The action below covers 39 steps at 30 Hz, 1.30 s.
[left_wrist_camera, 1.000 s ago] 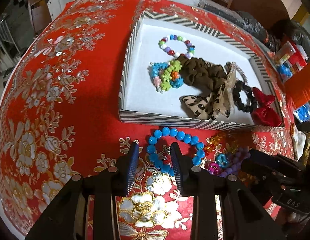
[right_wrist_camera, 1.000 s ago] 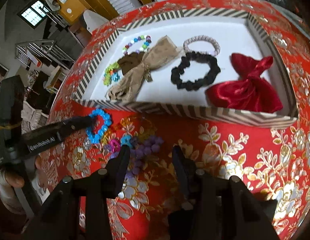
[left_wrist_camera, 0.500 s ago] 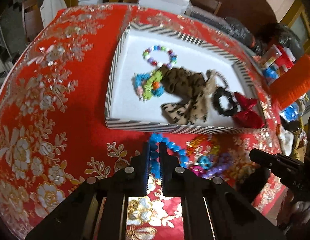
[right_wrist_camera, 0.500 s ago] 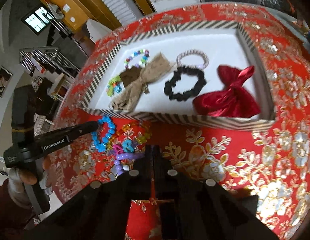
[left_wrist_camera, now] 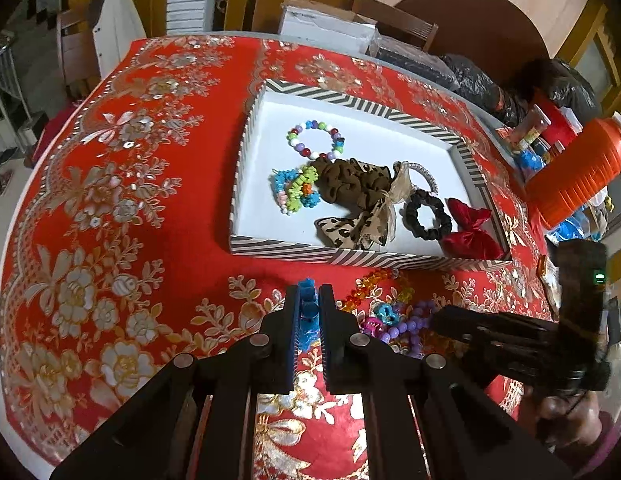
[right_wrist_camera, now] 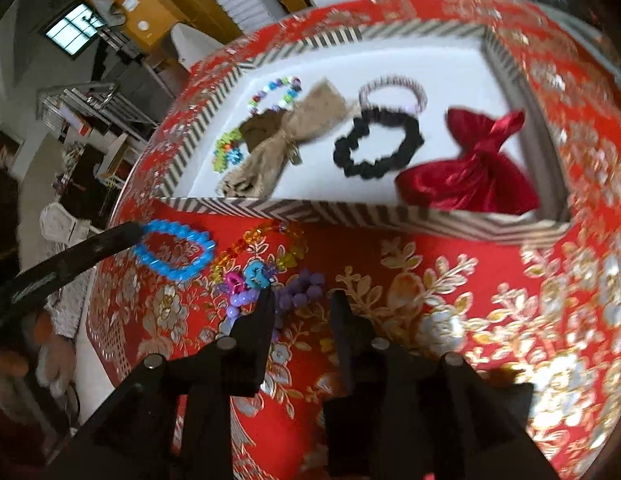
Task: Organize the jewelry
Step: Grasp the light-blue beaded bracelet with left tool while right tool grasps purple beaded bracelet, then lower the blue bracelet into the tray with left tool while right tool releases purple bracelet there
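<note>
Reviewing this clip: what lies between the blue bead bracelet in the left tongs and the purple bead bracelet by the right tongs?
In the right wrist view, the orange-yellow bead bracelet and small pink and blue charms lie between the blue bead bracelet and the purple bead bracelet.

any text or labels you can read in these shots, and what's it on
Nothing reads clearly.
White lettering on the left gripper arm in the right wrist view: blurred, unreadable.
Labels on the small bottles beside the orange bottle: too small.
Print on the white carton behind the table: too small.

Left tongs (left_wrist_camera: 309,294) clamped; right tongs (right_wrist_camera: 301,300) parted.
</note>
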### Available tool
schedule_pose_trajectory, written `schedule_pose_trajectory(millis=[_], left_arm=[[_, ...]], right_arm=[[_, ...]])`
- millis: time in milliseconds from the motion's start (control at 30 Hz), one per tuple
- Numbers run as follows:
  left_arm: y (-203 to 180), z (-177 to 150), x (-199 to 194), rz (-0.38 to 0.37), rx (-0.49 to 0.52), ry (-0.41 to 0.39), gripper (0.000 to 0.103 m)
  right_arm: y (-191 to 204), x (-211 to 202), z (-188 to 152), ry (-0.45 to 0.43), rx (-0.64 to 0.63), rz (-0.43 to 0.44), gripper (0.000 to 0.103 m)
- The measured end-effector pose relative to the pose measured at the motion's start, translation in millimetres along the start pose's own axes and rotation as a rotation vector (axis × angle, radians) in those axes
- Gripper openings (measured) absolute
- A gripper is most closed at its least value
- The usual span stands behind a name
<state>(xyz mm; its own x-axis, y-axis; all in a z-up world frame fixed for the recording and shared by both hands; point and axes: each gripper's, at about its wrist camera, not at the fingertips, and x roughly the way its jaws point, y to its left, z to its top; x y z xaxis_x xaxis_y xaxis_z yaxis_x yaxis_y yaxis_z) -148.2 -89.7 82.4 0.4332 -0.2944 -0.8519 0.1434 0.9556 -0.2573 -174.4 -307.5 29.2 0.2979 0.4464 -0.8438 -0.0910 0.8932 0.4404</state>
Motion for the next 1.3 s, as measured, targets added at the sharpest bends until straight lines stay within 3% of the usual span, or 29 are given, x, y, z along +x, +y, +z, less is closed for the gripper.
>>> schedule_pose_trajectory(millis=[100, 167, 433, 500, 567, 700, 733, 767, 1000, 1300], left_arm=[[3, -2, -4, 0.007, -0.012, -0.009, 0.0], [5, -3, -7, 0.008, -0.02, -0.013, 0.0], [6, 3, -21, 0.019, -0.035, -0.037, 0.0], [4, 4, -24, 0.016, -0.035, -0.043, 0.0], [2, 3, -25, 0.02, -0.029, -0.047, 0.0], [-1, 0, -25, 0.018, -0.026, -0.043, 0.0], [-1, -1, -25, 0.02, -0.024, -0.042, 0.0], [-2, -1, -26, 0.02, -0.025, -0.041, 0.0], [-1, 2, -31, 0.025, -0.036, -0.052, 0.0], [-17, 28, -45, 0.015, 0.016, -0.095, 0.0]], right_arm=[[9, 6, -5, -0.017, -0.058, -0.035, 0.026], [11, 9, -7, -0.015, -0.065, -0.023, 0.0], [2, -23, -3, -0.051, -0.046, 0.045, 0.001], [-1, -18, 0, -0.037, -0.01, 0.022, 0.009], [-5, -9, 2, -0.025, 0.03, 0.025, 0.03], [1, 8, 7, -0.031, -0.007, 0.011, 0.03], [3, 8, 6, -0.037, -0.025, -0.005, 0.025], [5, 9, 7, -0.035, -0.04, -0.015, 0.008], [-1, -31, 0, -0.081, -0.043, 0.054, 0.009], [0, -104, 18, -0.228, -0.056, 0.108, 0.009]])
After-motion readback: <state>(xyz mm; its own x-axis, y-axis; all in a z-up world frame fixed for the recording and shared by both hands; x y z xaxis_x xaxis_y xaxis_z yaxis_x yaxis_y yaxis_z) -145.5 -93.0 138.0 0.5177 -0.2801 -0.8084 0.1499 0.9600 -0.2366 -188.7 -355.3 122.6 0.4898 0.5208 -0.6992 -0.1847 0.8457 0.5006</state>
